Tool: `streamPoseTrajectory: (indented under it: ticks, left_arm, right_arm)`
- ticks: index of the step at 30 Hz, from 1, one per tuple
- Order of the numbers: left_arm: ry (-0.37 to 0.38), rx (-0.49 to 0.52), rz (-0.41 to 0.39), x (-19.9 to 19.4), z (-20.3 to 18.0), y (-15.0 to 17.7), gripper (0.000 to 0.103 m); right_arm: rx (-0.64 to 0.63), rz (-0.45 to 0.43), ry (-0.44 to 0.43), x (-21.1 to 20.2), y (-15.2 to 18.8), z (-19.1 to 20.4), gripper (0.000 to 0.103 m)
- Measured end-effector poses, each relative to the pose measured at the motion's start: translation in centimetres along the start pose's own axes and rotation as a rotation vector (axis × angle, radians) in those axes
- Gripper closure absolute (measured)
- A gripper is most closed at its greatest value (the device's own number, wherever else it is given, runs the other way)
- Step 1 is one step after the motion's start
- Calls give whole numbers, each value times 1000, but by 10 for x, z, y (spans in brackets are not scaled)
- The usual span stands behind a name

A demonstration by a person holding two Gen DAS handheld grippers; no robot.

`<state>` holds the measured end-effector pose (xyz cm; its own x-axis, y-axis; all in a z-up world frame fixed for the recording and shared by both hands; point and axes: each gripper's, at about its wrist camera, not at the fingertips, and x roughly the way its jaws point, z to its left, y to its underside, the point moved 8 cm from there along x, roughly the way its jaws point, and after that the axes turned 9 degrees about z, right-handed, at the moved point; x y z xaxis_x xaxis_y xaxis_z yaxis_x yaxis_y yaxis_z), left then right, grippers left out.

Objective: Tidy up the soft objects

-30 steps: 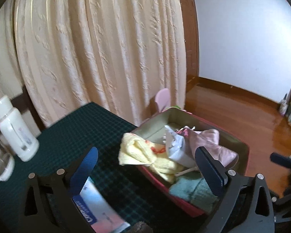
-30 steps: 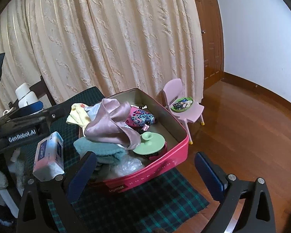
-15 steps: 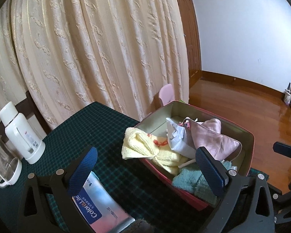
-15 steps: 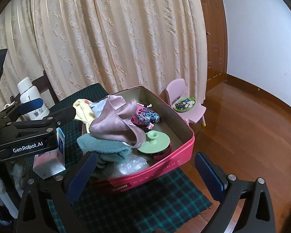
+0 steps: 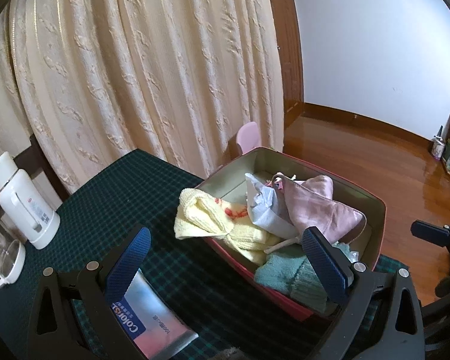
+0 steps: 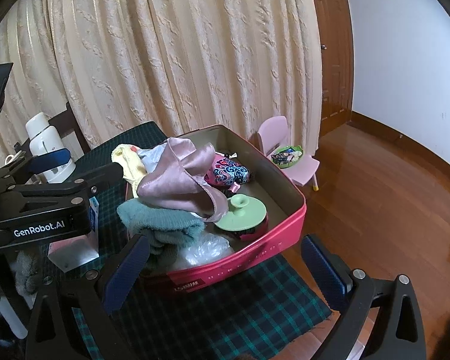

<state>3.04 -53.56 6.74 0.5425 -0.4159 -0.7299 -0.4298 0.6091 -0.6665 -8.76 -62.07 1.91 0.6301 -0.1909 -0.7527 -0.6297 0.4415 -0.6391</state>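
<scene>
Both grippers hang above a table (image 6: 255, 309) covered in a dark green plaid cloth, and neither holds anything. The left gripper (image 5: 225, 258) has its blue-padded fingers spread wide apart, and the right gripper (image 6: 225, 267) is spread just as wide.

A red box (image 6: 255, 249) with an olive lining sits at the table's edge, filling the centre of the right wrist view. Soft things are piled in it: a pink satin cloth (image 6: 177, 177) lies on top, a teal towel (image 6: 159, 219) bulges over the rim at 8 o'clock, and a yellow knitted cloth (image 5: 213, 219) drapes over the wall toward 10 o'clock, with a pale grey-blue cloth (image 5: 267, 213) between it and the satin. Also inside are a patterned pouch (image 6: 229, 172), a green lid-shaped item (image 6: 241, 213) and crinkled clear plastic (image 6: 204, 249).

On the table beside the box lies a tissue pack (image 5: 153, 327), at 7 o'clock in the left wrist view. A white flask (image 5: 24, 204) stands at 9 o'clock, well apart from the box. A small pink chair (image 6: 288, 156) stands on the wooden floor just beyond the table, before the cream curtain (image 6: 180, 51).
</scene>
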Motion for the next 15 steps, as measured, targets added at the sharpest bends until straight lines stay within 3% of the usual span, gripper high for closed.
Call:
streamPoseTrajectory:
  ticks: [5,15]
  left_arm:
    - [27,-13,11,2,-1,1,2]
    - [1,11,-21,-7,-2,3,2]
  right_arm:
    - [7,3,0,0,3,-2,0]
    - [0,0,-7,-3,4,0,0]
